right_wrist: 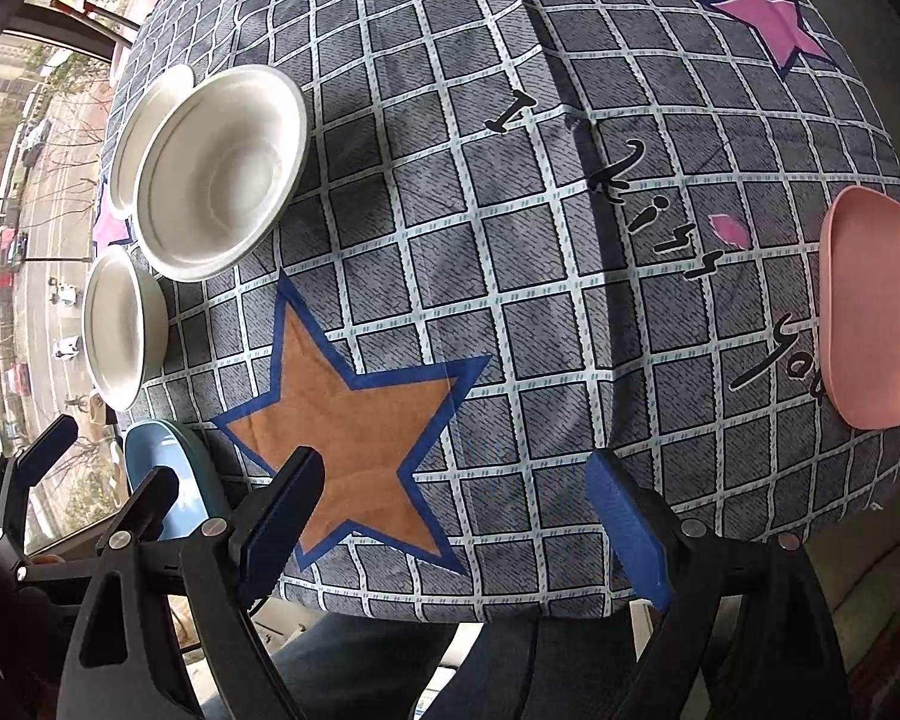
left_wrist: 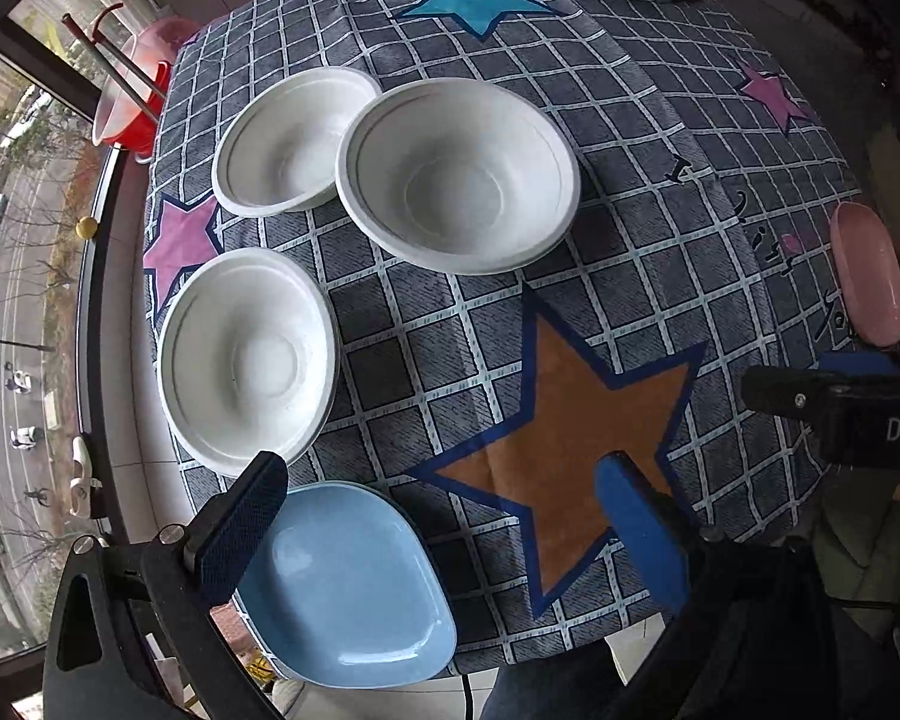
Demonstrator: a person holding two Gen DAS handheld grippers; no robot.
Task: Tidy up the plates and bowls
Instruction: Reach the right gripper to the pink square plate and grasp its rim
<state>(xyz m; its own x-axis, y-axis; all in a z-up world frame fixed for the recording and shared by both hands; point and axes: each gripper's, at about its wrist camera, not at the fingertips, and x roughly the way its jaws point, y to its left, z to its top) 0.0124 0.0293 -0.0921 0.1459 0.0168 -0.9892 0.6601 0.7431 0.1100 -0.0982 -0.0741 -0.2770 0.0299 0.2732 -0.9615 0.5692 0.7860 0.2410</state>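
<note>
both my tongs, left gripper (left_wrist: 444, 516) and right gripper (right_wrist: 456, 504), gape empty; the blue plate (left_wrist: 354, 588) overhanging the table (left_wrist: 660, 120) edge could tip if nudged.

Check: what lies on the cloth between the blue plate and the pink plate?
No dishes: between the blue plate and the pink plate only bare tablecloth with its orange star, in the right wrist view.

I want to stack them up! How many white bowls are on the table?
3. One large white bowl in the middle, one far white bowl tucked behind its rim, one near white bowl by the blue plate.
</note>
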